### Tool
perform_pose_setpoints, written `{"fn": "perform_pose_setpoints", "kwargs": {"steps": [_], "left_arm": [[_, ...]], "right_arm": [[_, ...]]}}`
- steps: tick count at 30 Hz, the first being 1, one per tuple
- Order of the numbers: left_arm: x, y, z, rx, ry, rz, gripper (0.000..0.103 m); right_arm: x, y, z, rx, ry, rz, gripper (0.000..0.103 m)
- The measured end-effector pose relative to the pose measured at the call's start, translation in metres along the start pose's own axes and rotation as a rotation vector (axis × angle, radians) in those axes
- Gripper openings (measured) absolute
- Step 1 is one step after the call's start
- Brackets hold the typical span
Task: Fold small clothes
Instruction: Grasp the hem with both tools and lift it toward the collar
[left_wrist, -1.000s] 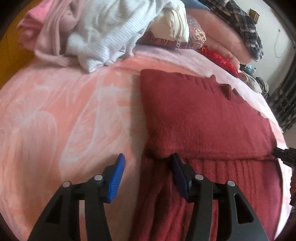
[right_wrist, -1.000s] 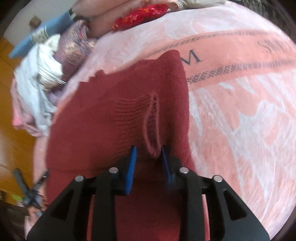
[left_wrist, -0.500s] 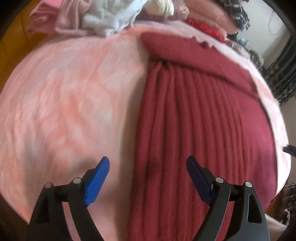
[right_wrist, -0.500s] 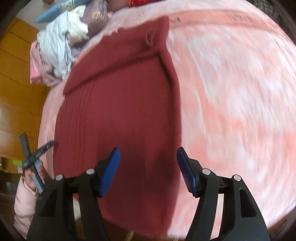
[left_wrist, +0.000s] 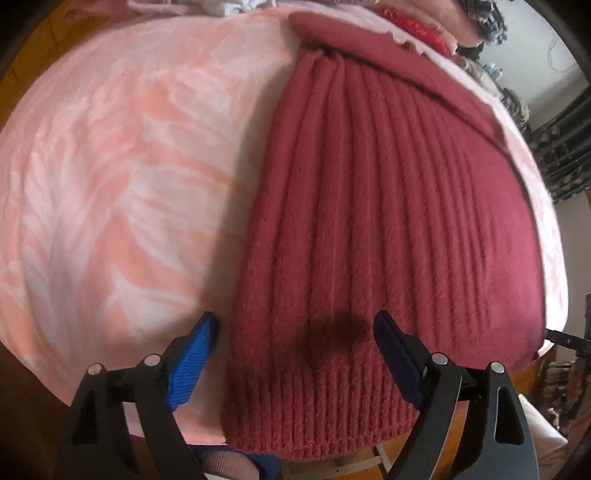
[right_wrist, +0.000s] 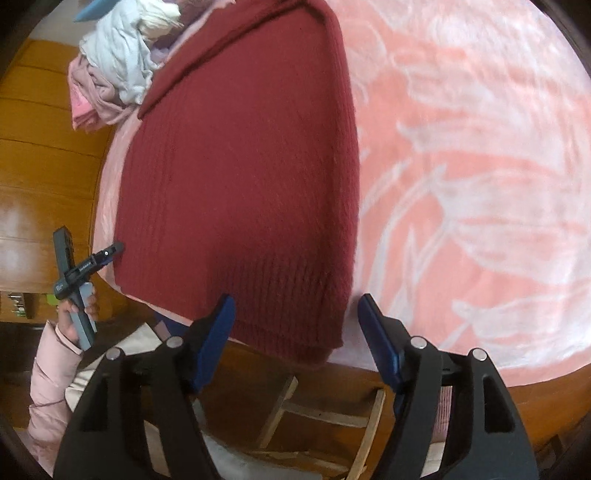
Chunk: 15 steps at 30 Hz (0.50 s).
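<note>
Over the near hem, both grippers gape, holding nothing.
On the pink floral blanket (left_wrist: 110, 155) the dark red ribbed knit sweater (left_wrist: 388, 221) lies flat, sleeves folded in; left gripper (left_wrist: 291, 354) and right gripper (right_wrist: 295, 332) straddle its bottom corners, likely to lift the hem.

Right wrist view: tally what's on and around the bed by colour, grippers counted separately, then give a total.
Dark red: 1, the ribbed sweater spread on the bed.
Pink: 2, the floral blanket and a crumpled pink garment in the pile.
White or pale: 1, a crumpled white garment, same pile.
Grippers: 2, the right gripper and the left gripper, both open.
Total: 6
</note>
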<state>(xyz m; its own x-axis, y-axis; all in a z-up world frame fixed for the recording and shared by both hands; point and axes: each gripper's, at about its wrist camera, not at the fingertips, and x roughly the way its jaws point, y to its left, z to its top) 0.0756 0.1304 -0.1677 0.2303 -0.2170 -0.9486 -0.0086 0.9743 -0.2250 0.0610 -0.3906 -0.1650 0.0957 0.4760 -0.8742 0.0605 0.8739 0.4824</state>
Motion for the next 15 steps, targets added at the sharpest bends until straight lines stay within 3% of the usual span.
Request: {"fn": "perform_pose_setpoints", "kwargs": {"steps": [4,6,8,12,14,15], "left_arm": [[0.008,-0.010,-0.004,0.054,-0.009,0.047,0.092],[0.009,-0.014,-0.005,0.061,-0.011,0.061,0.091],[0.009,-0.016,-0.007,0.052,-0.011,0.063,0.086],[0.006,-0.020,-0.009,0.031,-0.003,0.047,0.072],[0.005,-0.020,-0.011,0.019,-0.001,0.033,0.059],[0.005,-0.020,-0.012,0.026,0.000,0.030,0.056]], "right_arm": [[0.007,-0.003,-0.001,0.032,0.004,0.022,0.065],[0.007,-0.002,-0.002,0.028,-0.003,0.035,0.058],[0.010,-0.002,-0.004,0.031,0.009,0.060,0.046],[0.012,-0.003,-0.008,0.024,0.031,0.085,0.041],[0.014,-0.003,-0.007,0.025,0.031,0.075,0.017],[0.014,-0.005,-0.007,0.035,0.032,0.097,0.009]]}}
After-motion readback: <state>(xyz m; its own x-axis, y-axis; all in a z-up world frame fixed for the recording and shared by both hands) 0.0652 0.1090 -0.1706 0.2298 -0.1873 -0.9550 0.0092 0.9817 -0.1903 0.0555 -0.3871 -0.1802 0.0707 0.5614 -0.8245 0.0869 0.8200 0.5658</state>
